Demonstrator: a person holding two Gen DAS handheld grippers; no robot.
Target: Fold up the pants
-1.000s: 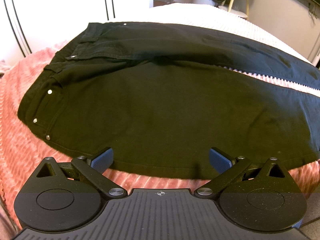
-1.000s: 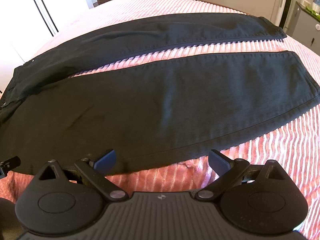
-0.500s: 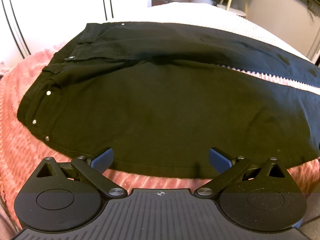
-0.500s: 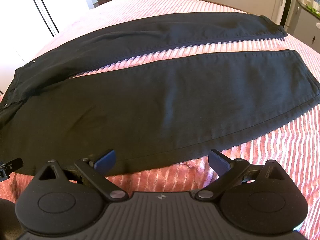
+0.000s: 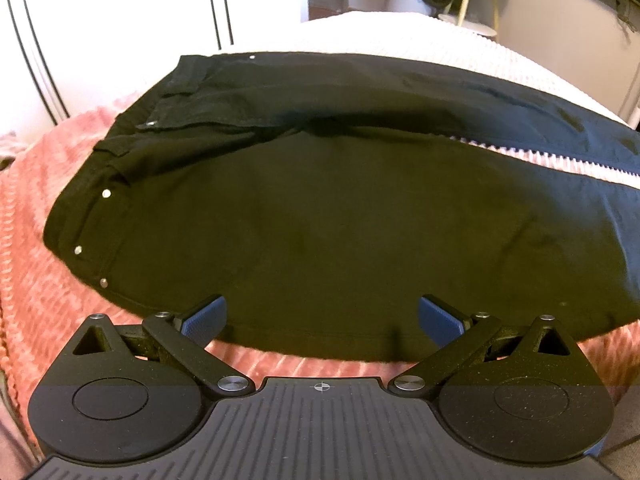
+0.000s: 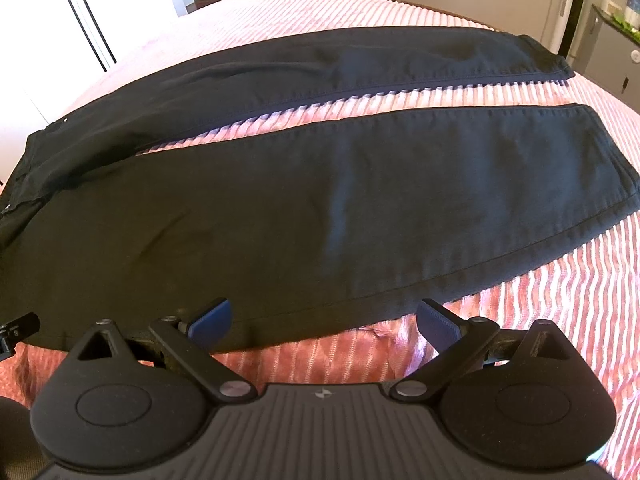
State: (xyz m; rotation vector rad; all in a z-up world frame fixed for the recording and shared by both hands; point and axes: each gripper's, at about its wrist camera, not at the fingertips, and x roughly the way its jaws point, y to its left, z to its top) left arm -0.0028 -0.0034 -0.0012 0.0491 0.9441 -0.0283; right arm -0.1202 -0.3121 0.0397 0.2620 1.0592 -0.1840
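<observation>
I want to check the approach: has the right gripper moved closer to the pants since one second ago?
Yes, slightly. In the right wrist view the pants near hem sits lower and nearer the open right gripper fingertips, so it advanced a little.

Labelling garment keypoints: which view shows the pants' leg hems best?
Right wrist view. Both leg hems of the pants lie fully in frame on the pink bedspread, legs apart. The left wrist view shows the waistband and rivets; the legs run off the right edge, hems cut off.
</observation>
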